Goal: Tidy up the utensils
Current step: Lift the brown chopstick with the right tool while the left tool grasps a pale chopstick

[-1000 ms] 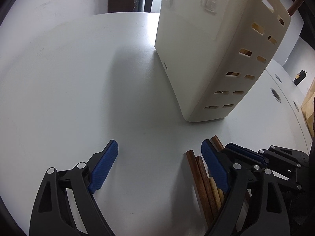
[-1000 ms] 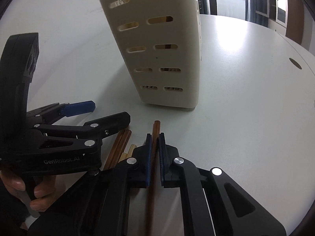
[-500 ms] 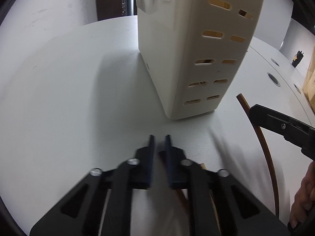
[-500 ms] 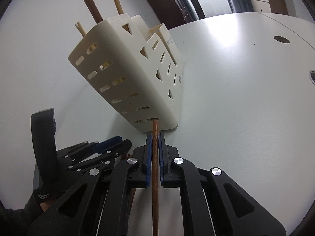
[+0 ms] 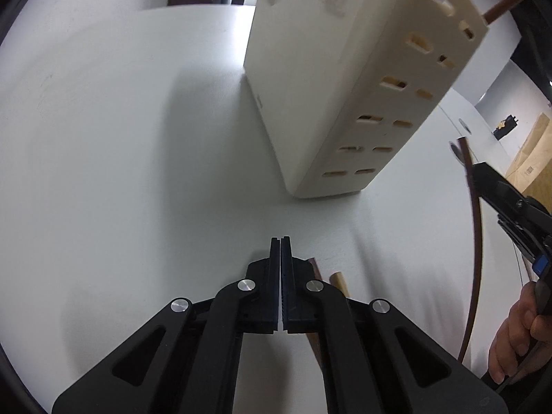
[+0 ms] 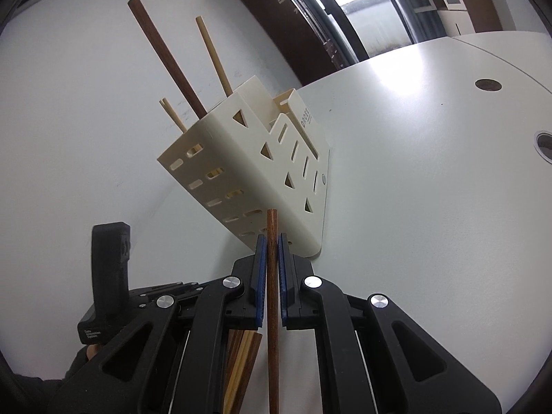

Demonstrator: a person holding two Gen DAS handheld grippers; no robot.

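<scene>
Dark wooden chopstick (image 6: 272, 296) sat clamped in the right gripper (image 6: 272, 241), raised just before the cream utensil holder (image 6: 262, 172) on the white desk (image 6: 431, 189); the left gripper (image 5: 280, 241) hovered pressed together over loose chopsticks (image 5: 336, 281).

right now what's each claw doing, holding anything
left claw: shut, holding nothing.
right claw: shut on a dark chopstick.
</scene>
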